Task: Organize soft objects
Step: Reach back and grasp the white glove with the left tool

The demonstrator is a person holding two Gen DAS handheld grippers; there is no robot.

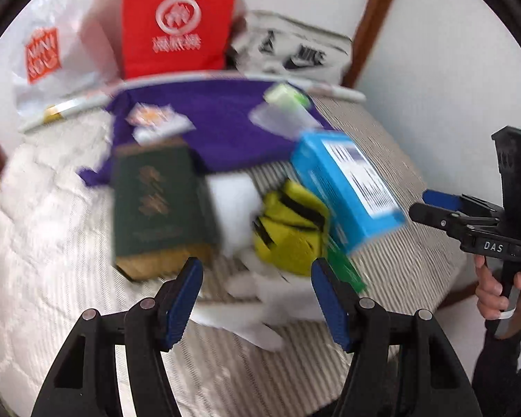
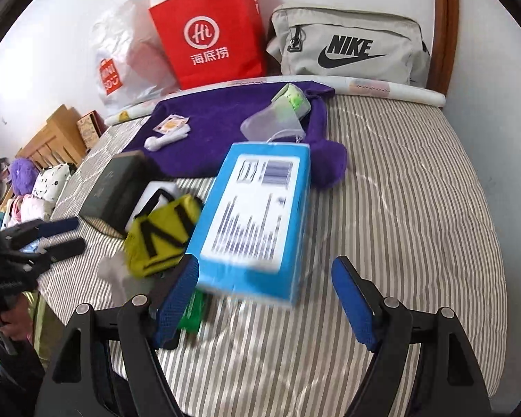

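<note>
Both grippers stand with jaws spread wide and nothing between the blue pads: the left gripper [image 1: 257, 299] hovers over the middle of the clutter, and the right gripper [image 2: 264, 299] hangs just in front of the near end of the blue box, its left pad close beside that box but not shown touching it. The bed [image 2: 416, 208], covered in a grey-and-white striped sheet, carries everything. A purple cloth [image 2: 225, 128] lies spread across its far part, by the wall. Behind it, against the wall, stand a white plastic shopping bag [image 2: 121, 55], a red paper bag [image 2: 212, 34] and a grey Nike pouch [image 2: 347, 45], side by side. The blue box [image 2: 257, 215] lies label up near the bed's middle, its far end at the edge of the purple cloth. To its left sits a dark green book [image 2: 114, 187], with a white soft item [image 1: 232, 205] between book and box (its kind cannot be made out in the blurred left wrist view). The yellow soft item with black stripes [image 2: 159, 236] lies touching the blue box's left side, partly over the white one. A green flat packet [image 2: 191, 312] pokes out beneath the box's near corner. On the purple cloth rest a clear plastic cup [image 2: 271, 125] on its side, a small green-and-white pack [image 2: 293, 99] just beyond it, a small printed sachet [image 2: 172, 125], and a white earbud-like object [image 2: 159, 140].
</note>
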